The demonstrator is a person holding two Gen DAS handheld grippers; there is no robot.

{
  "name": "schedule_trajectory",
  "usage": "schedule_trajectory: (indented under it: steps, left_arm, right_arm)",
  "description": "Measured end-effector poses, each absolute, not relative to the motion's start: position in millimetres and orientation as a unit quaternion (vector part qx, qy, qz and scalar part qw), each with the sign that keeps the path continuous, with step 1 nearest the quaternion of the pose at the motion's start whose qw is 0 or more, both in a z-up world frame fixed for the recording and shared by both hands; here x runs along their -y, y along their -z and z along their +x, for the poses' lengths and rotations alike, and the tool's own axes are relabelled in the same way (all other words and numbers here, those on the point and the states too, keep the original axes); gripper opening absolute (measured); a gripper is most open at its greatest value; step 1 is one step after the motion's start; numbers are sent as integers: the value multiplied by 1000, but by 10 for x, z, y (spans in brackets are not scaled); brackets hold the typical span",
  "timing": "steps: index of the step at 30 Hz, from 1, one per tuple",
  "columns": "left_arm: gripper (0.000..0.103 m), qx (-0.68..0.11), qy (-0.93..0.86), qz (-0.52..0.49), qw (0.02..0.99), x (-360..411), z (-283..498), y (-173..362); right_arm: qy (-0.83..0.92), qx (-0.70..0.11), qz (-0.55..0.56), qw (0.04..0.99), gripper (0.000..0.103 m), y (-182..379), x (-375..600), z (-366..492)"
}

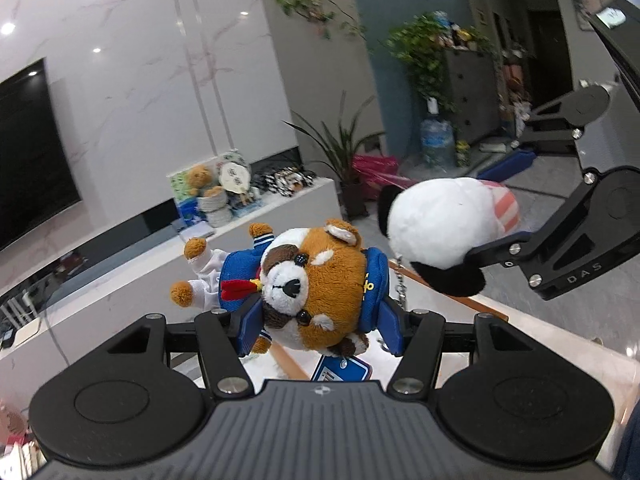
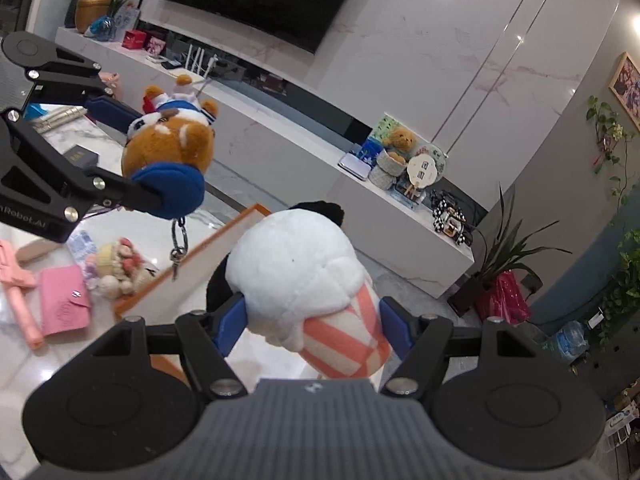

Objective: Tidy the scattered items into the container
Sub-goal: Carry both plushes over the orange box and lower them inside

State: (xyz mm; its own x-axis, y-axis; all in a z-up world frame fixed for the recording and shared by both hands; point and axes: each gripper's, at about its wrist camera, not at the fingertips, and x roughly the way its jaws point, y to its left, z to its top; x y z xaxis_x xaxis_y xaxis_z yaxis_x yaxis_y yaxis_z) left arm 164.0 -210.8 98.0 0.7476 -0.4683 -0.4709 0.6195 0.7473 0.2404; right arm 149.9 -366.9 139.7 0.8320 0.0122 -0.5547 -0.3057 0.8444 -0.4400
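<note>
The transfer step is in hand: both grippers are carrying plush toys in the air above the white marble tabletop [image 2: 16, 364]. The left gripper [image 1: 316, 316] is clamping a brown-and-white red-panda plush in a blue sailor cap [image 1: 308, 280] between its blue pads, a metal key-chain and a blue tag dangling beneath it. The right gripper [image 2: 310, 320] is clamping a white-and-black panda plush with a pink-striped body [image 2: 304, 280] in the same manner.

The orange-rimmed shallow box [image 2: 192, 256] is lying below and between the two toys. Its white floor is appearing bare where visible, though much of it is hidden behind the plush and gripper body.

The next move is calling for lowering each toy over the box floor, inside the rim, then parting the jaws.

A cream flower-trimmed plush [image 2: 118, 266], a pink wallet [image 2: 64, 304] and a pink stick-shaped item [image 2: 18, 292] are lying outside the box, awaiting collection.
</note>
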Motion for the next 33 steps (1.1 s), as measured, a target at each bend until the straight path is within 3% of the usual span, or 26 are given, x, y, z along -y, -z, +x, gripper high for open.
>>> schedule_trajectory:
  steps: [19, 33]
  left_arm:
    - [68, -272, 345, 273, 856, 2506, 2057, -144]
    - [68, -319, 360, 318, 817, 2613, 2313, 163]
  right_arm:
    - [-110, -359, -262, 889, 73, -579, 3751, 2124]
    - [-141, -400, -282, 861, 73, -158, 3691, 2389]
